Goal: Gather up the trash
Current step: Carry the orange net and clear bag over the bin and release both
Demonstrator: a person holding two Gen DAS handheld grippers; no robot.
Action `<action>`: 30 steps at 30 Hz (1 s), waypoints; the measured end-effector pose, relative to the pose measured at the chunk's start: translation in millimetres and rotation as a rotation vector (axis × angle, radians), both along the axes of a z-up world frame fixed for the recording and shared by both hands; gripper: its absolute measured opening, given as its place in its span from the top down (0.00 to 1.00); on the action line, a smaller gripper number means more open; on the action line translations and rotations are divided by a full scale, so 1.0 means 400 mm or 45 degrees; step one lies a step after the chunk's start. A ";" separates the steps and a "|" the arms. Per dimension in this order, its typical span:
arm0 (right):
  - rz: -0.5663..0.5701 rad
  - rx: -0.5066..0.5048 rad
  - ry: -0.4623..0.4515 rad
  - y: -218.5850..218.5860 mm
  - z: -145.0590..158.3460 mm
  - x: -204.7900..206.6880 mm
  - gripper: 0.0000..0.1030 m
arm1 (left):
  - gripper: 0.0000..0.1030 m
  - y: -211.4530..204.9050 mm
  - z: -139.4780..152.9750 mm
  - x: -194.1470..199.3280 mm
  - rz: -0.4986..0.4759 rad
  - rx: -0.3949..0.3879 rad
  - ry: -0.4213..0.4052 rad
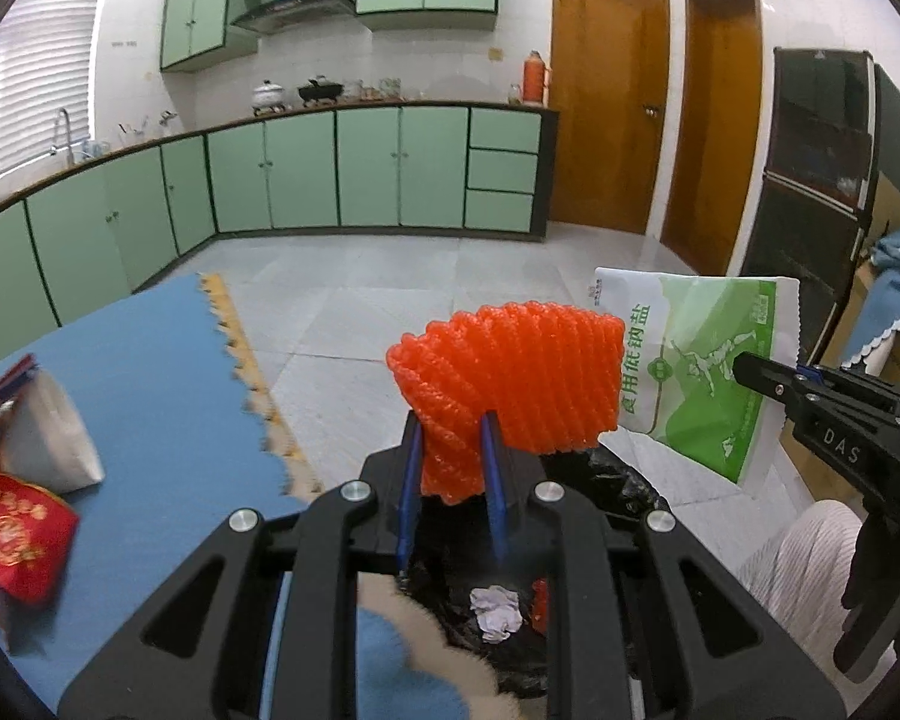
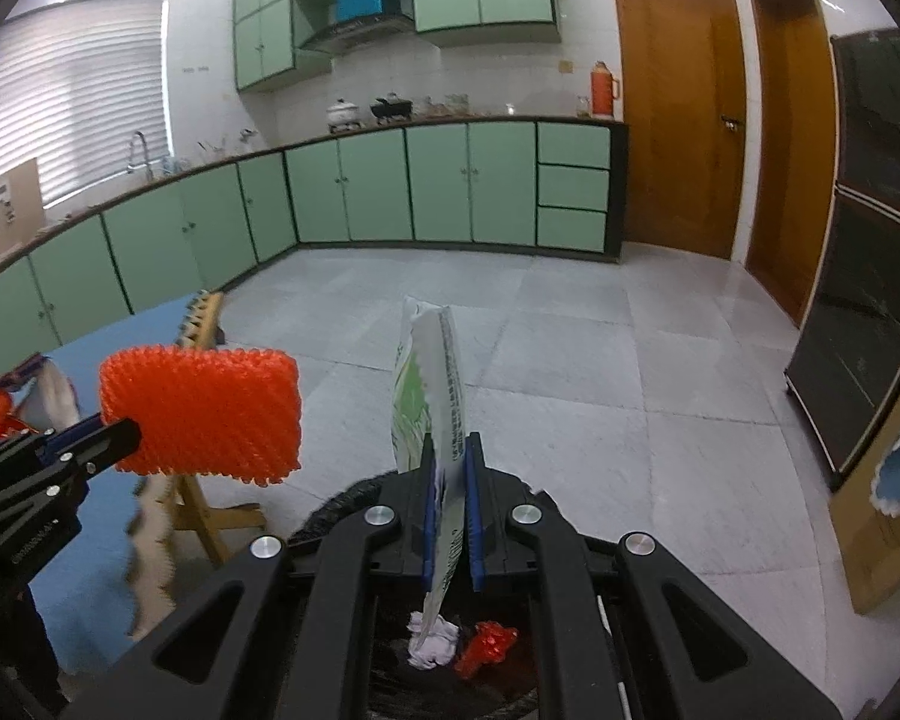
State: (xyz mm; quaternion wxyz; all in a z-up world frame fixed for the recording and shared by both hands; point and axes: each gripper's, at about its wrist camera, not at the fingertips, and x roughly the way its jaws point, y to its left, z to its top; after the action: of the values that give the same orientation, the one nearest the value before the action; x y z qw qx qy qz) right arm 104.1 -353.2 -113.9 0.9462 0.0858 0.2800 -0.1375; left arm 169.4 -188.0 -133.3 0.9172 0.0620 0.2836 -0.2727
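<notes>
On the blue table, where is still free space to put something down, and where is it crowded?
The blue table is bare across its middle and far part, between the pile of wrappers and the scalloped edge toward the floor. The near-left corner is crowded: a white wrapper and a red packet lie there.

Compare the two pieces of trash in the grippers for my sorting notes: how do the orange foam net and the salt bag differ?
The orange foam net is thick, ribbed and squashed between the left gripper fingers; the salt bag is flat, smooth, white and green with print, pinched in the right gripper. The net bulges wide; the bag stands thin, edge-on in the right wrist view. Both hang above the black bin bag.
</notes>
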 end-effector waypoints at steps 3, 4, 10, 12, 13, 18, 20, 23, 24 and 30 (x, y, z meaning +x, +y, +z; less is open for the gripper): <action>-0.013 0.021 0.025 -0.023 -0.023 0.010 0.92 | 0.81 -0.026 -0.021 0.019 -0.028 0.012 0.036; -0.016 0.028 0.031 -0.031 -0.029 0.009 0.91 | 0.80 -0.034 -0.027 0.020 -0.034 0.015 0.045; -0.038 0.052 0.057 -0.071 -0.049 0.017 0.83 | 0.74 -0.065 -0.040 0.035 -0.067 0.019 0.071; -0.048 0.063 0.059 -0.079 -0.051 0.018 0.77 | 0.70 -0.070 -0.042 0.042 -0.074 0.014 0.084; -0.053 0.070 0.059 -0.083 -0.053 0.017 0.75 | 0.68 -0.071 -0.042 0.044 -0.074 0.013 0.086; -0.073 0.081 0.045 -0.088 -0.044 0.008 0.59 | 0.66 -0.059 -0.038 0.048 -0.064 0.000 0.090; -0.076 0.076 0.026 -0.093 -0.035 0.003 0.49 | 0.61 -0.044 -0.021 0.043 -0.047 -0.017 0.076; -0.073 0.051 -0.019 -0.068 -0.001 -0.005 0.33 | 0.53 -0.008 0.011 0.036 -0.017 -0.042 0.033; -0.066 0.042 -0.039 -0.053 0.013 -0.009 0.30 | 0.51 0.003 0.021 0.032 -0.009 -0.046 0.018; 0.020 0.000 -0.161 0.051 0.097 -0.013 0.06 | 0.35 0.137 0.095 -0.011 0.117 -0.096 -0.075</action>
State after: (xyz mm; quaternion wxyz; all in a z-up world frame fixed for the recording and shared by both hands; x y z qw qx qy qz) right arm 99.1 -333.0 -75.0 0.9631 0.0921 0.2202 -0.1245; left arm 164.9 -133.2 -95.4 0.9384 0.0224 0.2487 -0.2388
